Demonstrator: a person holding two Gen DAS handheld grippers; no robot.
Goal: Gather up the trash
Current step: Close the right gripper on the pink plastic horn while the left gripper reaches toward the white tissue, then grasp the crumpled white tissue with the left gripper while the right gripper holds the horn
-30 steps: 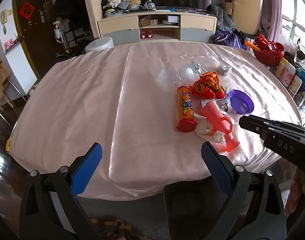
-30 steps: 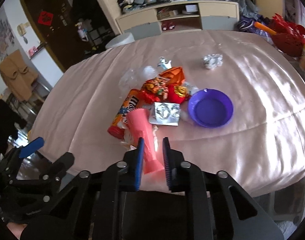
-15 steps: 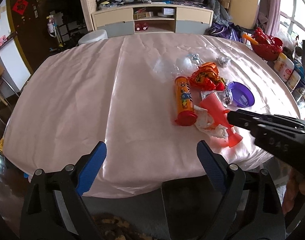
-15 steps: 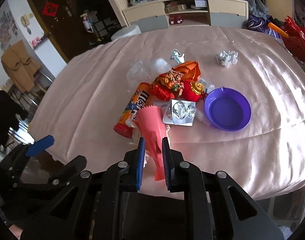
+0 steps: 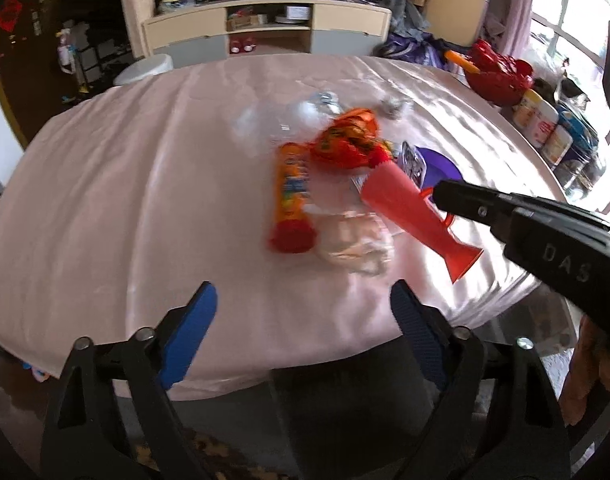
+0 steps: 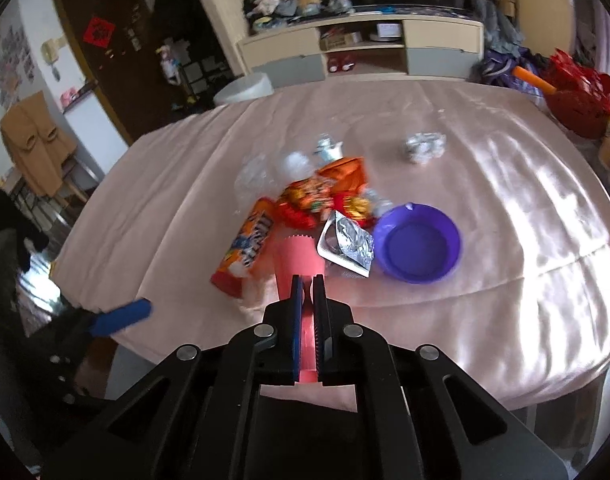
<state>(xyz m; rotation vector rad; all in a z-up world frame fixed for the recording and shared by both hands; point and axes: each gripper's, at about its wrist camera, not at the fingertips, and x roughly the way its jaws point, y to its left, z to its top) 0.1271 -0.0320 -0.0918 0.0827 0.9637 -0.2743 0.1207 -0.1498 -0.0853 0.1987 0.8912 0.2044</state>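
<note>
right tongs (image 6: 308, 288) now clamp the red paper cone (image 5: 409, 208) by its narrow stem. a second ago the same pads stood a little apart around the stem with the cone lying among the litter. now the pads are pressed together on it and the cone is lifted, its wide toothed mouth tilted up and away from the pink cloth on the counter (image 5: 125, 200). from the left wrist view the flared foot of the cone hangs clear of the cloth near the counter's front edge. judgement: the first piece of trash is secured and the pick is done; it remains to be carried off, and no bin shows in either view.

left tongs (image 5: 301, 312) have come forward and lower over the near edge of the counter. their blue pads stand wide apart and are closing at this moment, with nothing between them and nothing touched. they face the crumpled clear wrapper (image 5: 357, 248) and the orange candy tube (image 5: 291, 196), which lie just beside each other. judgement: one of these is the likely next pick.

remaining litter sits in a cluster mid-counter: orange snack bags (image 6: 325, 196), a foil pack (image 6: 347, 242) touching the purple bowl (image 6: 419, 244), and a foil ball (image 6: 423, 146) well apart beyond.
</note>
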